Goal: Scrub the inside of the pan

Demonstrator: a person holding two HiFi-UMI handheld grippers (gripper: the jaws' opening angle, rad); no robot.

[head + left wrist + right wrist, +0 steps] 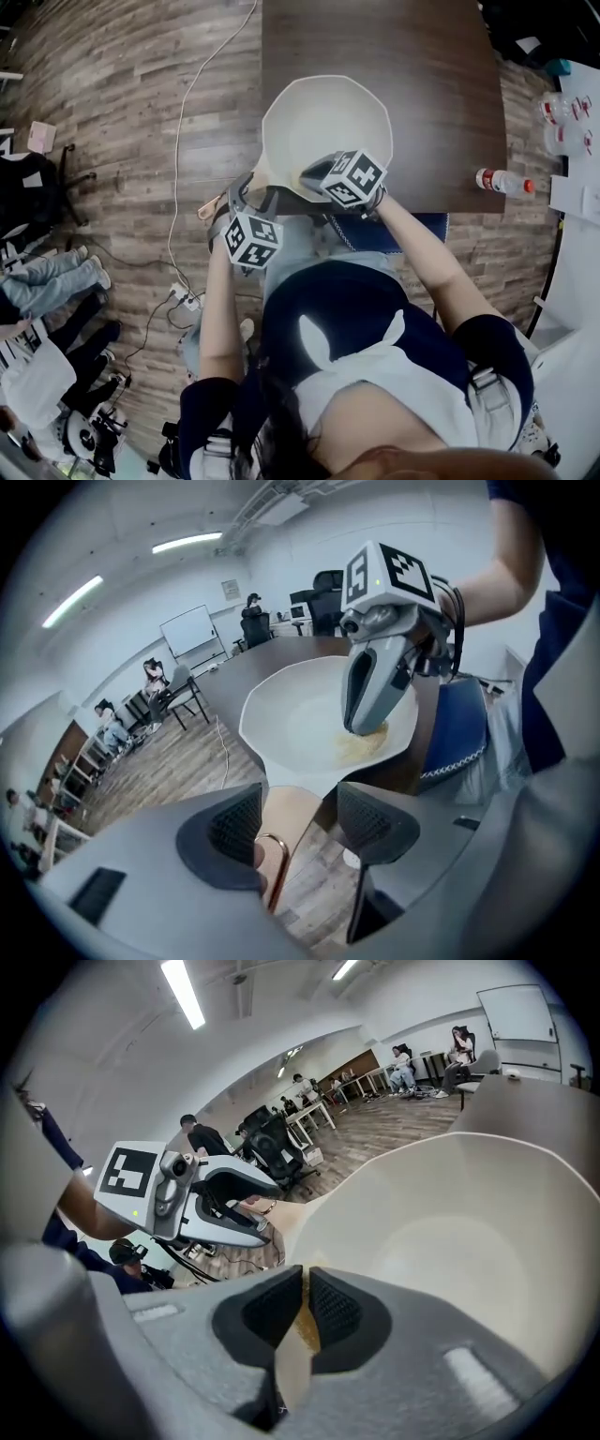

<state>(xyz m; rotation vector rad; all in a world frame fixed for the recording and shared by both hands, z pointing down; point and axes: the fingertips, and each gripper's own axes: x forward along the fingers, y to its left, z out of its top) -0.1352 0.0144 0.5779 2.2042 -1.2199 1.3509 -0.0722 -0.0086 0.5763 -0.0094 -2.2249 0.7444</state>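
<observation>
Wood floor (112, 112), dark table (375, 47), whiteboard (190, 628) & ceiling strip lights (187, 543).

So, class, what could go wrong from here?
The left gripper stands open around the pale handle of the white pan, so scrubbing may shove it. It lies near the edge of the dark brown table and could slide off. The right gripper pinches a thin yellow pad, which might slip.

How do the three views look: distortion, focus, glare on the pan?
Head view: even light; pan crisp, bottom edge of the picture out of focus. Left gripper view: heavy fisheye, black corners; the pan's inside is nearly washed out white. Right gripper view: same fisheye; ceiling light glares, and the pad pinched in the jaws is soft.
</observation>
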